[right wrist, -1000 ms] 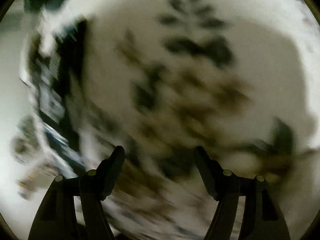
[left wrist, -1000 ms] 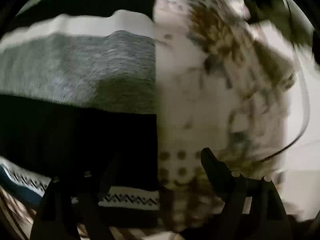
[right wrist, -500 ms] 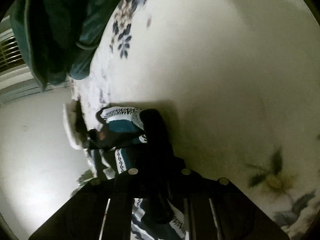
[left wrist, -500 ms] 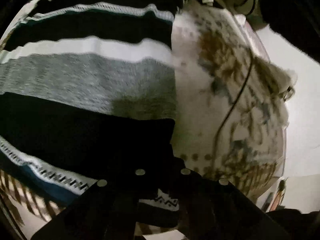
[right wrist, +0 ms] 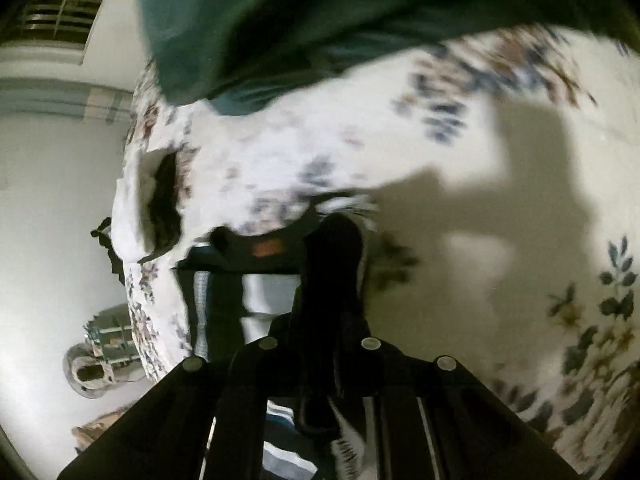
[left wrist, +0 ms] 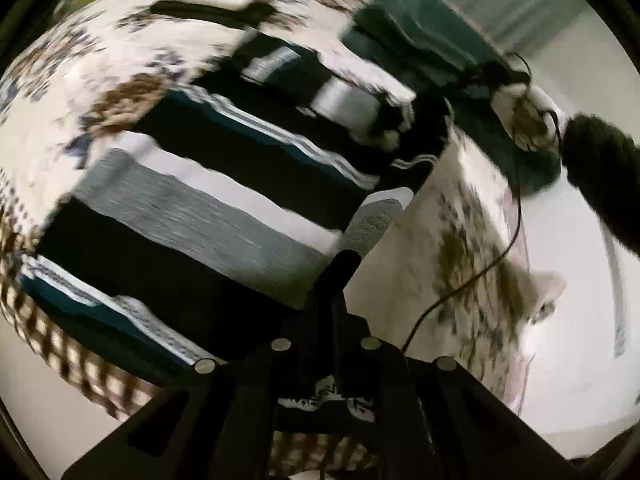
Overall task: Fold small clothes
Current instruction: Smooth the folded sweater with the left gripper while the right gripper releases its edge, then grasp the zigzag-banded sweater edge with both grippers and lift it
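A striped knit sweater [left wrist: 208, 208] in black, grey, white and teal lies spread on the floral bedspread [left wrist: 60, 92]. My left gripper [left wrist: 340, 268] is shut on the sweater's right edge, where the fabric bunches between the fingers. In the right wrist view my right gripper [right wrist: 332, 248] is shut on another edge of the same sweater [right wrist: 260, 284], lifted a little above the bedspread [right wrist: 460, 220]. The right hand with its gripper shows far off in the left wrist view [left wrist: 528, 116].
A dark teal blanket [right wrist: 320, 12] is heaped at the far end of the bed, also in the left wrist view [left wrist: 432, 40]. A thin black cable [left wrist: 500, 248] runs over the bedspread. The bed's edge drops to a pale floor [right wrist: 44, 220].
Both grippers have shut on the sweater's edges and lifted them. The sweater has swung and slanted in the left wrist view as the cloth moves across the bed.
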Demonstrator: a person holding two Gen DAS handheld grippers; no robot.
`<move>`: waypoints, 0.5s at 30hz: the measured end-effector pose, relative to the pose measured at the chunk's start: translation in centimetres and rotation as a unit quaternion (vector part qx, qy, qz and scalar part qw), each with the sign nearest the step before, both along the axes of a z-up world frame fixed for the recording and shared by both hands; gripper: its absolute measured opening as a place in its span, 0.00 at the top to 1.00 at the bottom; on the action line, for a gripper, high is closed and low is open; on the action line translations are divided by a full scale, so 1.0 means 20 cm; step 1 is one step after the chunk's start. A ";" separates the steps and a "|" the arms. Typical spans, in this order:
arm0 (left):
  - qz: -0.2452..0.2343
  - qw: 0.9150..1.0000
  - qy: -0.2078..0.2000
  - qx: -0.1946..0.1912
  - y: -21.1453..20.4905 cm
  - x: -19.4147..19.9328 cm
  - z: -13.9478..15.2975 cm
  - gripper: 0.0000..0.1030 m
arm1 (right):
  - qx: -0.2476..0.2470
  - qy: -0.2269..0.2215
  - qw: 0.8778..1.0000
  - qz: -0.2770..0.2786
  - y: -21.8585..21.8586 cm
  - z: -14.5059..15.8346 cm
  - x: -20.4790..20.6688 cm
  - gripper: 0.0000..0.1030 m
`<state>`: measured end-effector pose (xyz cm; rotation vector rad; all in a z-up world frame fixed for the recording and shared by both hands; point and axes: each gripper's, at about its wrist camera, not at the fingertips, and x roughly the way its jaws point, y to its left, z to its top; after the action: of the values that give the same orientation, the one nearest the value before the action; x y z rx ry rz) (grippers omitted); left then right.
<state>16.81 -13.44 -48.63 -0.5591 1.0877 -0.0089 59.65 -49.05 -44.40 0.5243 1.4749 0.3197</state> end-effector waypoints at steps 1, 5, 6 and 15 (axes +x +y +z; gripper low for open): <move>0.005 1.000 -0.002 -0.004 0.07 0.00 0.00 0.97 | -0.011 -0.009 1.000 0.011 0.10 0.05 0.01 0.90; 0.037 0.999 0.005 -0.028 0.40 -0.05 -0.05 0.97 | -0.042 -0.023 0.998 0.048 0.59 0.19 0.06 0.90; 0.046 0.998 0.006 -0.037 0.48 -0.06 -0.06 0.97 | -0.048 -0.027 0.997 0.057 0.72 0.21 0.08 0.90; 0.123 0.991 0.017 -0.056 1.06 -0.12 -0.35 0.97 | -0.128 -0.022 0.980 0.148 1.87 -0.12 0.19 0.90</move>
<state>14.46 7.83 -55.62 -0.7935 1.0494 0.1565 63.52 -11.63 -46.74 0.0891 1.5237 0.3659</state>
